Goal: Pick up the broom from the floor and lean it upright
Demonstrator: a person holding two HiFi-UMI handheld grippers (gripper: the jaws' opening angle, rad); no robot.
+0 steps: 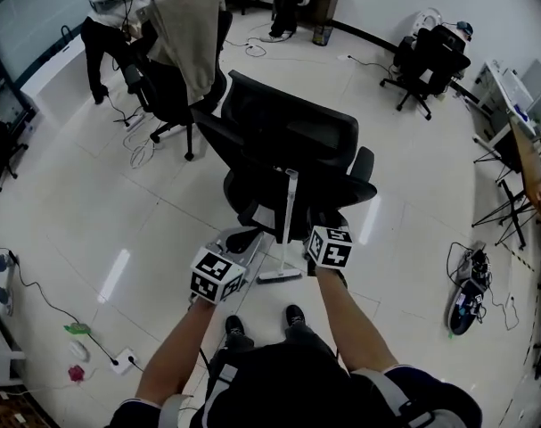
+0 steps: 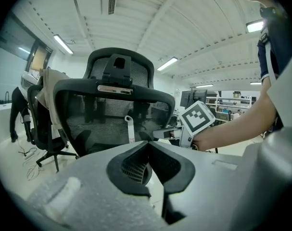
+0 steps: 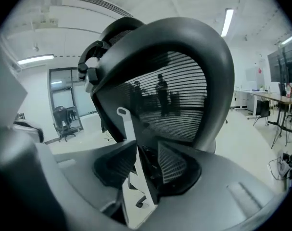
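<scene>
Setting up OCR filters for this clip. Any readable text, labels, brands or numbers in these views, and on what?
No readable text in any view.
Left marker cube and right marker cube: black-and-white square patterns, no letters.
Pale strip on the chair headrest: too blurred to read.
Broom: no print visible.

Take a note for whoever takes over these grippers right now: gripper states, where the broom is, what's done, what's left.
Left gripper: shut, empty.
Right gripper: open, jaws apart round the broom handle, not clamping.
Broom: upright, head on the floor, handle leaning on the chair back.
Done: broom picked up and leaned.
Left: draw the right gripper clear without tipping it.
</scene>
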